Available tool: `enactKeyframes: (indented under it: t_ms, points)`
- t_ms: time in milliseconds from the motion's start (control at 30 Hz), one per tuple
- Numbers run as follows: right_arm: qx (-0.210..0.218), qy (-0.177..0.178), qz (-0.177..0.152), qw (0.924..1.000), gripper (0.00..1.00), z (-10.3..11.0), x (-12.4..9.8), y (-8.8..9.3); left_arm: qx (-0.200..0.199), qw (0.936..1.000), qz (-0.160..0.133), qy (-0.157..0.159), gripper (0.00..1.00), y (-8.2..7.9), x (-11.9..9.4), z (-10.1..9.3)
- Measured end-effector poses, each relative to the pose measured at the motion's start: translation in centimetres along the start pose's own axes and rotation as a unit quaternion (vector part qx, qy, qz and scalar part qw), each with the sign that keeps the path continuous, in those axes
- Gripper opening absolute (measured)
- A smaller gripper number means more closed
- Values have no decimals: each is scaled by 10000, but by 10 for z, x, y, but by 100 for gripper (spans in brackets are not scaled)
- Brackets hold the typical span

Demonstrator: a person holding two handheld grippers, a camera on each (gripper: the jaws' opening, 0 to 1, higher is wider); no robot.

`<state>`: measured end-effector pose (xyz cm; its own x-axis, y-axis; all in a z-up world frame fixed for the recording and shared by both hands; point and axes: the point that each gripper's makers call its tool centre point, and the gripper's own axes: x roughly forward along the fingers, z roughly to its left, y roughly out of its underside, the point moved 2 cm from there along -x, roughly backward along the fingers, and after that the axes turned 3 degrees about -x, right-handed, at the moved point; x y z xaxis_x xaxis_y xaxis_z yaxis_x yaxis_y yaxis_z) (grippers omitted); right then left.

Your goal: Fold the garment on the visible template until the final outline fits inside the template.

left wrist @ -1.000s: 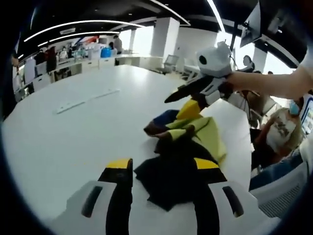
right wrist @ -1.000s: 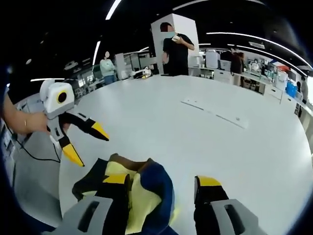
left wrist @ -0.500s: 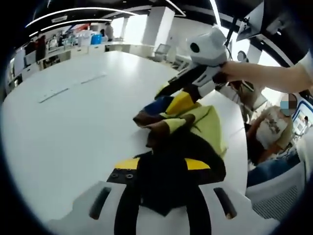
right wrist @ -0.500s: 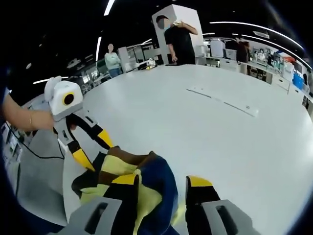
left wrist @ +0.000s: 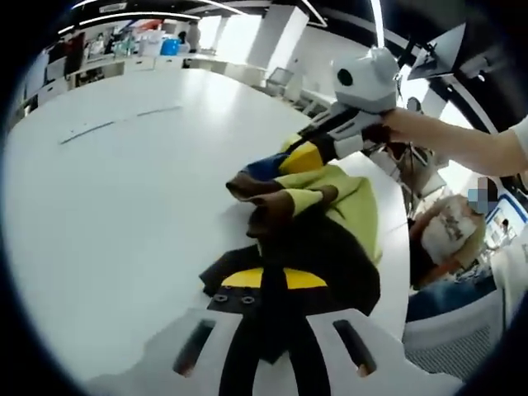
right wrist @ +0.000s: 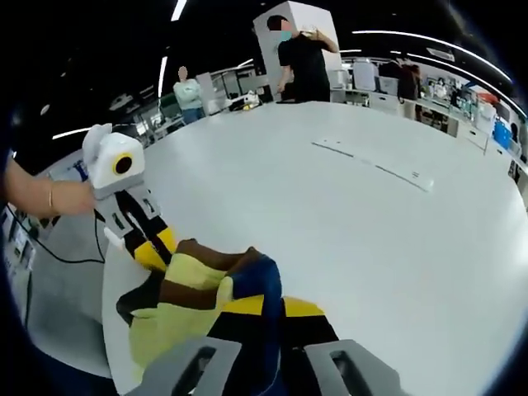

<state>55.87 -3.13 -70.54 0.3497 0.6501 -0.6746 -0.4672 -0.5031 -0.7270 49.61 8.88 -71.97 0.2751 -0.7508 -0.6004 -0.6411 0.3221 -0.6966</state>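
A big white desk (left wrist: pixel 107 206) sits in an office with people standing far back. The garment (left wrist: pixel 330 239), yellow, black, blue and brown, lies bunched near the desk's edge. The left tool (left wrist: pixel 272 280) is pressed together, pinching the black part. The right tool (right wrist: pixel 272 309) is pressed together on the blue and yellow part. No template can be seen. To do this well, I think both tools should lift and pull apart gently, so the cloth opens flat before any fold.
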Motion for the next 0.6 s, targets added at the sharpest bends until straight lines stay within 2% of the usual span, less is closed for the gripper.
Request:
enactKeyframes:
  t_ms: [167,233,300,533,600]
  points:
    - [-254,65,-76,9996,0,-1,-8,-4,89,9997,-234,-75,0,-5,-11,-4]
    - [-327,84,-134,9993,0,-1,-13,-7,421,9984,-340,-141,0,-9,-15,-4]
    - [-383,139,-205,9990,0,-3,-19,-10,705,9966,-290,-297,0,-10,-19,-4]
    - [-538,316,-462,9970,0,-5,-39,-22,874,9934,-595,-444,0,-22,-31,-11]
    - [-568,414,-522,9962,0,-7,-44,-25,850,9919,-781,-538,0,-27,-36,-10]
